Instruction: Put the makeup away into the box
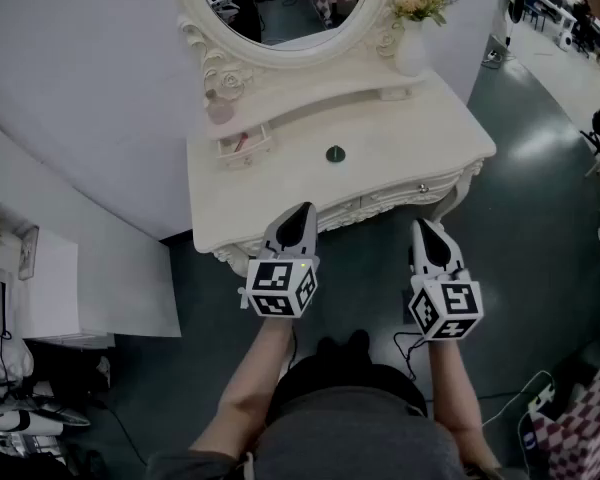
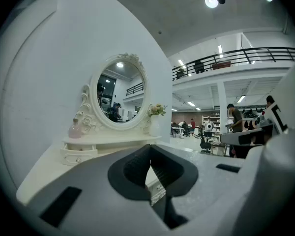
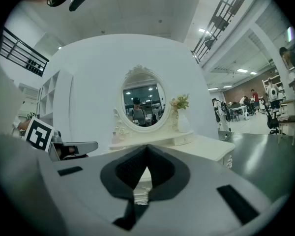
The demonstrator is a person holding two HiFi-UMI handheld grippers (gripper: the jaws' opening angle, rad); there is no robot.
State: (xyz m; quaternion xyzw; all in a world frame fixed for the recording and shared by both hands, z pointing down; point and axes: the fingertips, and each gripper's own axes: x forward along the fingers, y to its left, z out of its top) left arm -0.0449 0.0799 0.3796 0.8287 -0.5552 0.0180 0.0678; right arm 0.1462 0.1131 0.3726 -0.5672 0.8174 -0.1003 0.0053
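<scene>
Left gripper [image 1: 301, 213]: held near level just before the counter's front edge, left of centre, tip toward the mirror; jaws pressed together with nothing between them.
Right gripper [image 1: 424, 229]: level beside the left one, off the front edge nearer the right corner; jaws likewise closed and empty.
Forearms [image 1: 248, 383]: bare, reaching forward side by side, a marker cube at the rear of each gripper.
Counter [image 1: 410, 143]: white carved dressing table with a mostly bare top.
Makeup [image 1: 336, 154]: small dark round piece lying alone at the counter's middle, well apart from both grippers.
Box [image 1: 246, 146]: small, white and open, at the counter's rear left under the raised shelf [image 1: 310, 96].
Bottle [image 1: 220, 111]: pink, on the shelf's left end.
Vase [image 1: 412, 48]: white with flowers, at the rear right corner.
Mirror [image 1: 280, 3]: oval with an ornate frame, along the rear edge.
Room: curved white wall [image 1: 80, 88] behind the counter, grey-green floor [image 1: 520, 228], and a large hall with a balcony and people [image 2: 236, 119] in the distance.
Hard to tell: something reddish lies in the box, too small to name. The head view cuts off the mirror's top. Each gripper's own body hides the counter's near part in its view.
</scene>
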